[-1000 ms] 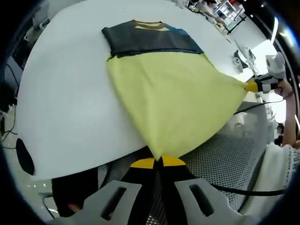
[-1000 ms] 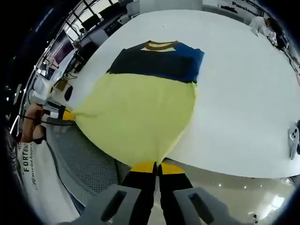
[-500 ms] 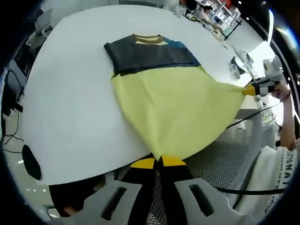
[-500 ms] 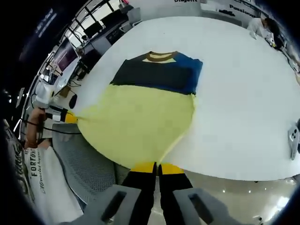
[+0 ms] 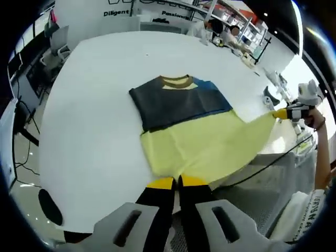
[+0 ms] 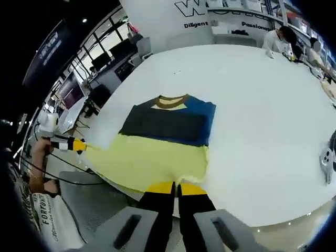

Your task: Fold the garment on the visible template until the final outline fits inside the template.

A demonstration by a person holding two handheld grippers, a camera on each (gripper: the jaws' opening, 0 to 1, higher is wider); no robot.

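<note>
Both the left hand-held gripper [image 5: 176, 182] and right hand-held gripper [image 6: 176, 187] pinch the garment's [image 5: 199, 142] yellow hem over the white counter [image 5: 89, 121].

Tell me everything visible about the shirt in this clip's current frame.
The shirt is a soft knit tee with a pale yellow lower body, a dark navy chest band, a blue patch at one shoulder and a brown collar. Its upper part lies flat on the white table, sleeves apparently folded in. The hem is stretched taut toward the table edge, its two bottom corners pinched by the left gripper and the right gripper, both shut on the fabric.
</note>
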